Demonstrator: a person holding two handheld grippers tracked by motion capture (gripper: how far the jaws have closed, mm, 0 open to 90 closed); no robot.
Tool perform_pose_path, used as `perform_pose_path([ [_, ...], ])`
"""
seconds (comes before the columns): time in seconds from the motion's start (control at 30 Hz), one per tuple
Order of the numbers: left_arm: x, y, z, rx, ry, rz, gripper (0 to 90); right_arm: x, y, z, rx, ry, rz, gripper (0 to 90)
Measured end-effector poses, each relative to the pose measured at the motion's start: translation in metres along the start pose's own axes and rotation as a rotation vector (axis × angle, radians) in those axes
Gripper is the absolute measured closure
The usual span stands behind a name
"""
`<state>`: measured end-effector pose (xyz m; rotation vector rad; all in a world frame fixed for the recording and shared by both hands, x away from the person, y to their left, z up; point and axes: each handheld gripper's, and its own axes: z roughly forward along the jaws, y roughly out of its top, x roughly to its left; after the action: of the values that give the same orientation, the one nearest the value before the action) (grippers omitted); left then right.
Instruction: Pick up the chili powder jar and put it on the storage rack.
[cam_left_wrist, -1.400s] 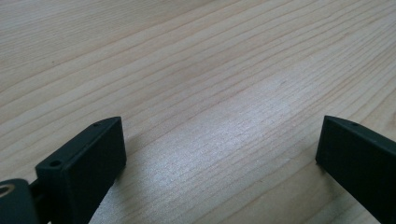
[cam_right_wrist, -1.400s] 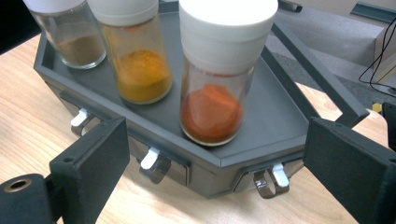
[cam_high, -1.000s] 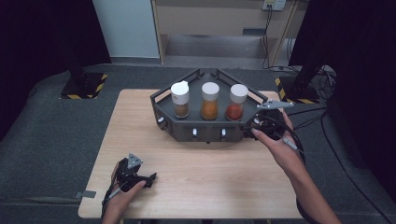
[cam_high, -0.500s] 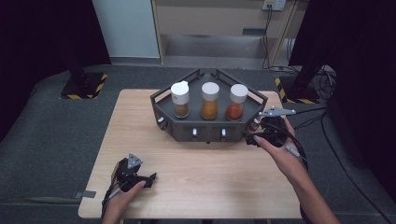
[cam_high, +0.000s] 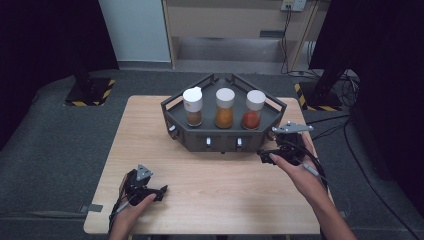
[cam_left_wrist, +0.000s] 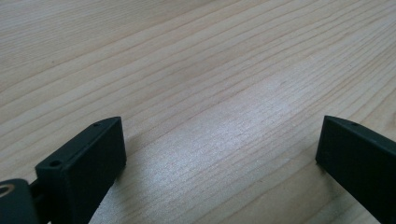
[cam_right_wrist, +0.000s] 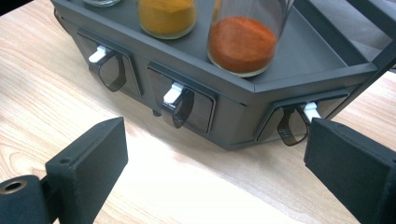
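— Dark grey spice rack (cam_high: 172, 111) sits at the far side of the wooden table (cam_high: 215, 195), and three jars with white lids stand on top of it. What is the person doing with it?

— The right gripper (cam_high: 272, 154) is down by the rack's front right corner. Its jaws stand wide apart with nothing between them. In the right gripper view they point at the little drawers with white tabs along the rack's front.

— Which drawer is nearest?

— The right-hand drawer (cam_right_wrist: 295, 122), the one under the jar of red-orange powder (cam_right_wrist: 243, 39). It is just beside the right jaw, but nothing touches it yet.

— Are any drawers pulled out?

— No. All three look pushed in. So it seems the real work has not begun; the hand is only getting close.

— And the other hand?

— The left gripper (cam_high: 150, 192) rests low on the table near the front edge, well apart from the rack. Its jaws are spread wide too, over bare wood.

— So what is left?

— Most likely everything: reach the tab, pinch it, and pull the drawer. The jars of brown powder (cam_high: 193, 111) and yellow powder (cam_high: 224, 111) look untouched as well.
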<state>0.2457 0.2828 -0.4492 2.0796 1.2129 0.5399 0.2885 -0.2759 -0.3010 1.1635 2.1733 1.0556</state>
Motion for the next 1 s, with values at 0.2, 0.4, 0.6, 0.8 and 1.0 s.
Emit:
perform_pose_path([
  [0.2, 0.000, 0.000, 0.000, 0.000, 0.000, 0.000, 0.0, 0.000, -0.007, 0.001, 0.004, 0.001, 0.006, 6.4],
  [0.4, 0.000, 0.000, 0.000, 0.000, 0.000, 0.000, 0.0, -0.001, -0.012, 0.000, 0.005, -0.002, 0.014, 6.4],
  [0.6, 0.000, 0.000, 0.000, 0.000, 0.000, 0.000, 0.0, -0.001, -0.018, 0.000, -0.002, -0.001, 0.017, 6.5],
  [0.8, 0.000, 0.000, 0.000, 0.000, 0.000, 0.000, 0.0, 0.001, -0.025, 0.001, 0.003, 0.002, 0.023, 6.4],
  [1.0, 0.000, 0.000, 0.000, 0.000, 0.000, 0.000, 0.0, 0.003, -0.031, 0.002, 0.006, 0.005, 0.020, 6.4],
])
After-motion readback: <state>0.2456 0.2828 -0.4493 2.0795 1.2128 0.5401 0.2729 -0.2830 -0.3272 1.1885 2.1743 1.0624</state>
